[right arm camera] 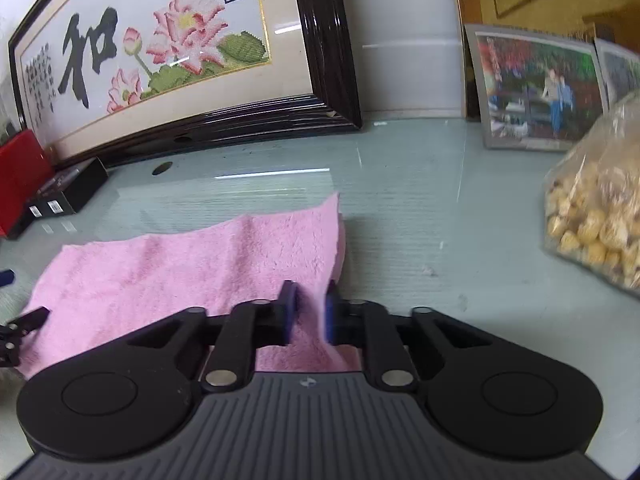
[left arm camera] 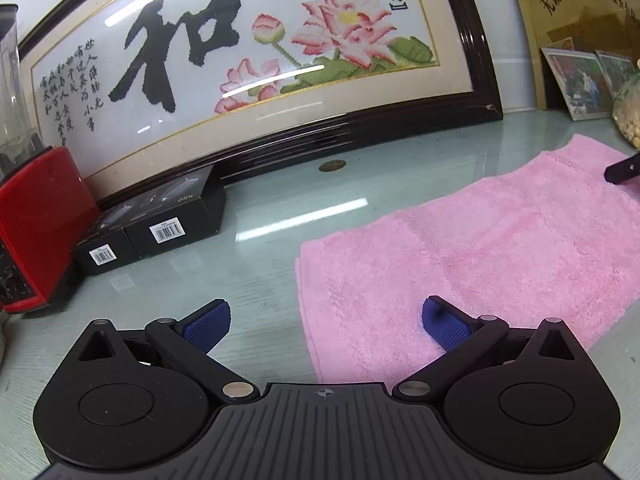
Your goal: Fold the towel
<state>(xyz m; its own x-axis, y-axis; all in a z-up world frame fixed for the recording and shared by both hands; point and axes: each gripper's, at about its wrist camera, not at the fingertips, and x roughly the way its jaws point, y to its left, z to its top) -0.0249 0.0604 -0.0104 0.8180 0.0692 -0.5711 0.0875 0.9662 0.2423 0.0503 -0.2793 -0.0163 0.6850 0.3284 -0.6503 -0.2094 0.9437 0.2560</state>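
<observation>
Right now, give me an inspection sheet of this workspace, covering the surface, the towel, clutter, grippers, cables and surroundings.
Surface: glass tabletop, glossy.
Job's things: pink towel, lying flat, near right corner pinched up.
Clutter: black boxes, red appliance, snack bag, photos.
Grippers: left gripper jaws open over the towel's left edge; right gripper shut on towel.
Cables: nothing seen.
Surroundings: framed embroidery leaning on the wall.
</observation>
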